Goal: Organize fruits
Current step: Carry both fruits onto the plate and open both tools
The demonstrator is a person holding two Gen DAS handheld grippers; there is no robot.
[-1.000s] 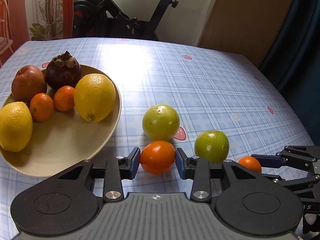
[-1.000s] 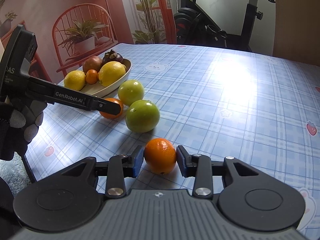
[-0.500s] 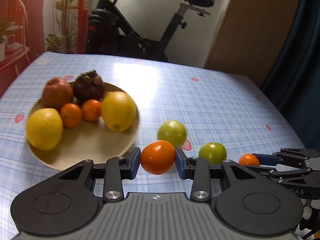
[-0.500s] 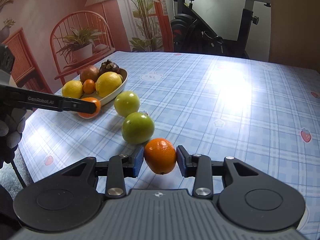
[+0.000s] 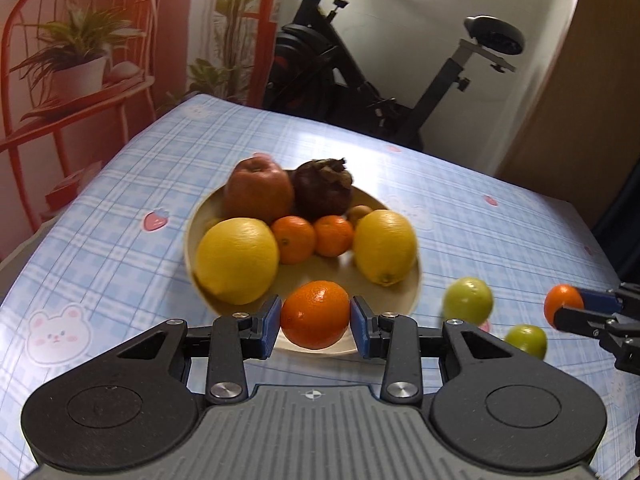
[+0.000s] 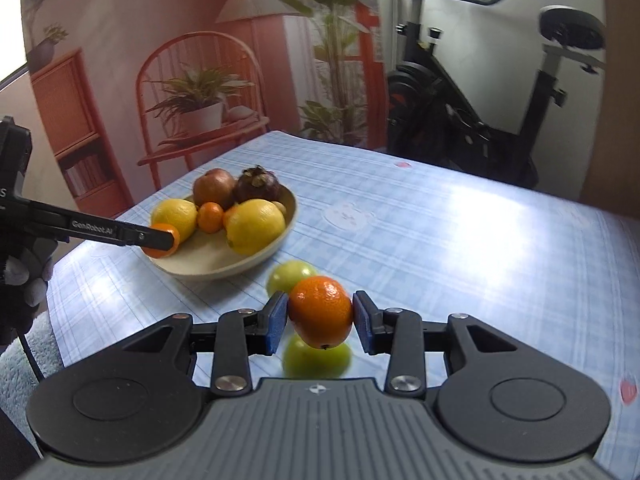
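My left jaws point(image 5: 315, 322) are clamped on an orange point(image 5: 315, 314), both blue pads pressed against its sides. I hold it over the near rim of the bowl point(image 5: 414, 280), clear of the fruit inside. In the bowl lie two lemons, one at the left point(image 5: 237, 261) and one at the right point(image 5: 385, 246), with two small tangerines point(image 5: 312, 238) between them. Behind those sit a red apple point(image 5: 258, 195) and a dark mangosteen point(image 5: 323, 190), side by side at the far edge. A small brownish fruit peeks out behind the right lemon; I cannot tell what it is.

My right jaws point(image 6: 320, 322) are closed on a second orange point(image 6: 321, 311), gripped the same way and lifted off the worktop point(image 6: 460, 240). It hangs above two green fruits that rest on the checked cloth: one point(image 6: 291, 274) just beyond it, nearer the bowl, and one point(image 6: 316, 358) directly beneath and partly hidden by it. In the left view these two green fruits point(image 5: 468, 300) lie to the right of the bowl, apart from each other, and the right jaws with their orange show at the far right edge.

From the right view, my left tool reaches in from the left, its orange over the bowl's near left rim. A gloved hand point(image 6: 24, 280) holds that tool. An exercise bike point(image 6: 480, 112) stands beyond the far end of the worktop.
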